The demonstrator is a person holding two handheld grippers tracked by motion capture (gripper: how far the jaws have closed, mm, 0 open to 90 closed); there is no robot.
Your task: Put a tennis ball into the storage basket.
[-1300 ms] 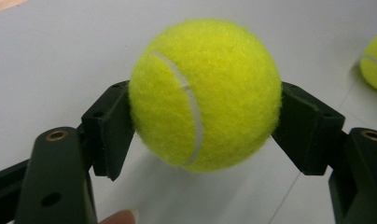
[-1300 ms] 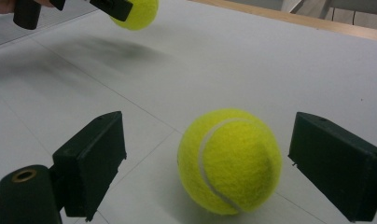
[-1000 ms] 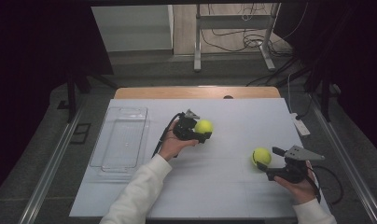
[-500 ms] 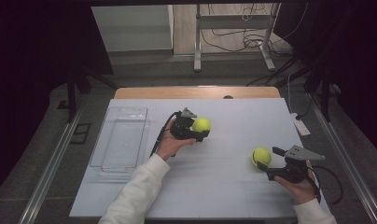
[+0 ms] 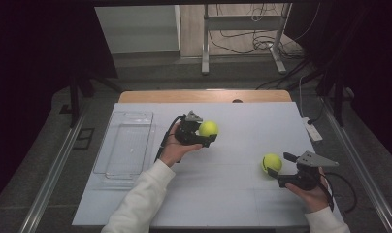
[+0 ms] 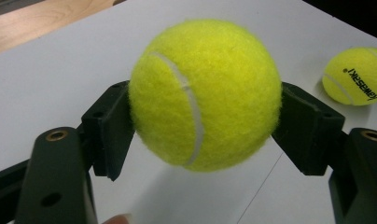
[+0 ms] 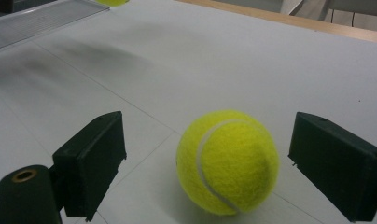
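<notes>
My left gripper (image 5: 204, 134) is shut on a yellow tennis ball (image 5: 208, 128) and holds it a little above the white table, left of centre. In the left gripper view the ball (image 6: 203, 93) is pinched between both black pads of the left gripper (image 6: 207, 126). A second tennis ball (image 5: 271, 162) rests on the table at the right, also seen in the left gripper view (image 6: 357, 74). My right gripper (image 5: 279, 165) is open around it. In the right gripper view this ball (image 7: 226, 161) sits between the spread jaws of the right gripper (image 7: 213, 161), with a gap on each side.
A clear plastic tray (image 5: 126, 145) lies at the table's left side, its edge (image 7: 37, 18) showing far off in the right gripper view. A wooden strip (image 5: 204, 96) runs along the table's far edge. A white power strip (image 5: 311, 128) lies by the right edge.
My left gripper, with its ball, has drifted slightly left and away. The right gripper and the second ball have stayed put.
</notes>
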